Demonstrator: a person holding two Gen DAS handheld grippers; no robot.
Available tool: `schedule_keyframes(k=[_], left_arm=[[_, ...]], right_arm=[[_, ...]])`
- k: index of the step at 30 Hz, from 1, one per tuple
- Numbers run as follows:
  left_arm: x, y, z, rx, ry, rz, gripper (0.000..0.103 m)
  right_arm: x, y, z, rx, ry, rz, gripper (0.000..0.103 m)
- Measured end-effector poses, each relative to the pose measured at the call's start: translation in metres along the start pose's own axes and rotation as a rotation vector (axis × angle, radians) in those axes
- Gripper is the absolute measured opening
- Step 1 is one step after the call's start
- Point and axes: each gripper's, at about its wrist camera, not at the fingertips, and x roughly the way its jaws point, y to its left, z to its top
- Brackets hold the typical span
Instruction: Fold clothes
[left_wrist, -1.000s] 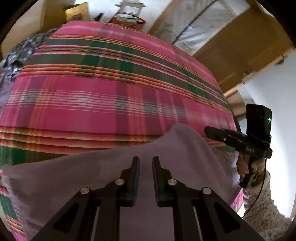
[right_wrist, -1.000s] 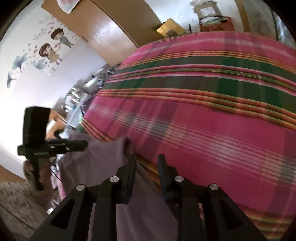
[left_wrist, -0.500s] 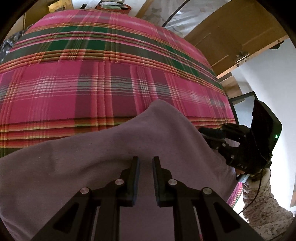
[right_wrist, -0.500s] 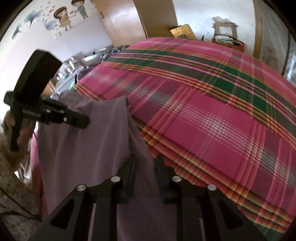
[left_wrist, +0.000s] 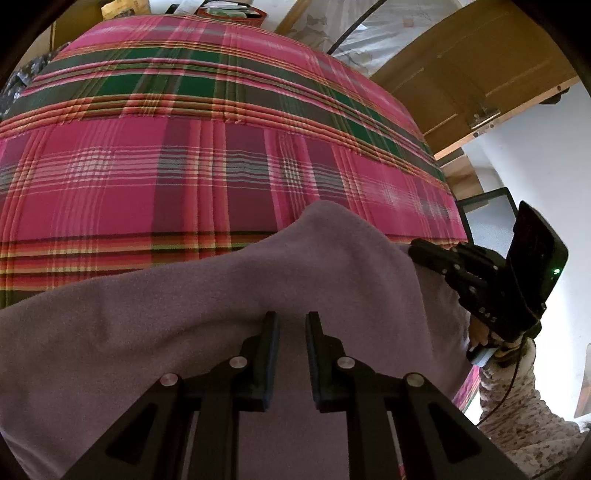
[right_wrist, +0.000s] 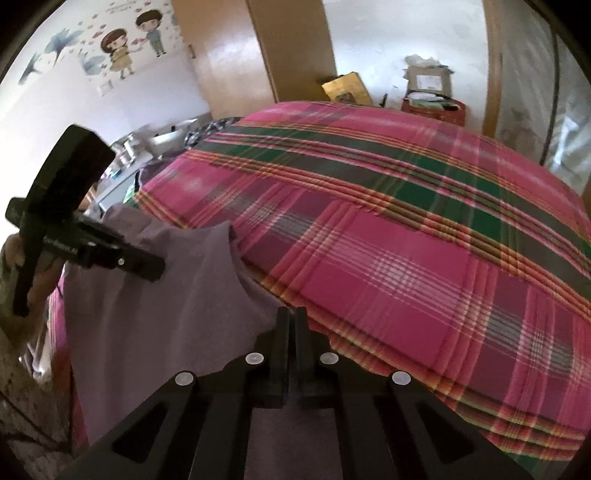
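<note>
Mauve fleece, a soft garment (left_wrist: 229, 332) of a kind hard to name from these views, lies draped over the near edge of the bed, whose pink-and-green plaid bedspread (left_wrist: 184, 155) stretches away beyond it. The right gripper (right_wrist: 291, 314) has its fingers pressed together on a fold of that cloth at its right-hand border, where the fabric meets the plaid. The left gripper (left_wrist: 291, 317) sits over the cloth with a narrow gap between its fingers; fleece shows in the gap, but whether any is actually pinched cannot be told. The garment's long axis runs across from one gripper to the other, with a raised hump pointing toward the far side of the bed, so any fold would likely carry the near edge forward over the open plaid. Both hands are about equally near the cloth, the right one already committed. Nothing stands on the bedspread in the way; a red crate (right_wrist: 434, 105) and a cardboard box (right_wrist: 347, 92) stand well beyond the bed, and a wooden door (left_wrist: 476, 62) stands off to the right.
</note>
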Motion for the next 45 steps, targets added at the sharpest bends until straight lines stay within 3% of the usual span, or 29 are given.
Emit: schedule_keyframes(k=[6,10,19,24,27,31,35,42,45], left_arm=[[-0.001,0.004,-0.001,-0.012,-0.005,-0.016,0.015],[-0.002,0.006,-0.001,-0.022,-0.005,-0.027,0.015],[-0.003,0.006,-0.002,-0.015,-0.010,-0.021,0.015],[-0.005,0.004,-0.005,-0.007,-0.017,-0.009,0.015],[-0.009,0.004,-0.008,-0.006,-0.023,-0.004,0.015],[-0.013,0.009,-0.013,-0.014,-0.023,-0.006,0.015],[-0.015,0.014,-0.019,-0.023,-0.014,0.005,0.015],[-0.028,0.025,-0.030,-0.058,-0.040,0.015,0.015],[-0.032,0.028,-0.037,-0.074,-0.049,0.014,0.015]], right_arm=[[0.005,-0.003,-0.002,0.024,0.004,-0.018,0.002],[0.012,-0.002,-0.006,0.002,0.030,-0.114,0.002],[-0.001,-0.009,-0.005,0.080,-0.016,-0.122,0.006],[-0.017,0.010,-0.007,0.033,-0.052,-0.080,0.007],[-0.018,0.025,-0.011,-0.009,-0.047,-0.050,0.014],[-0.006,0.034,-0.025,-0.050,0.021,-0.119,0.015],[-0.018,0.022,-0.033,0.014,-0.012,-0.126,0.015],[-0.067,0.006,-0.049,0.138,-0.103,-0.223,0.026],[-0.077,0.001,-0.066,0.193,-0.111,-0.261,0.026]])
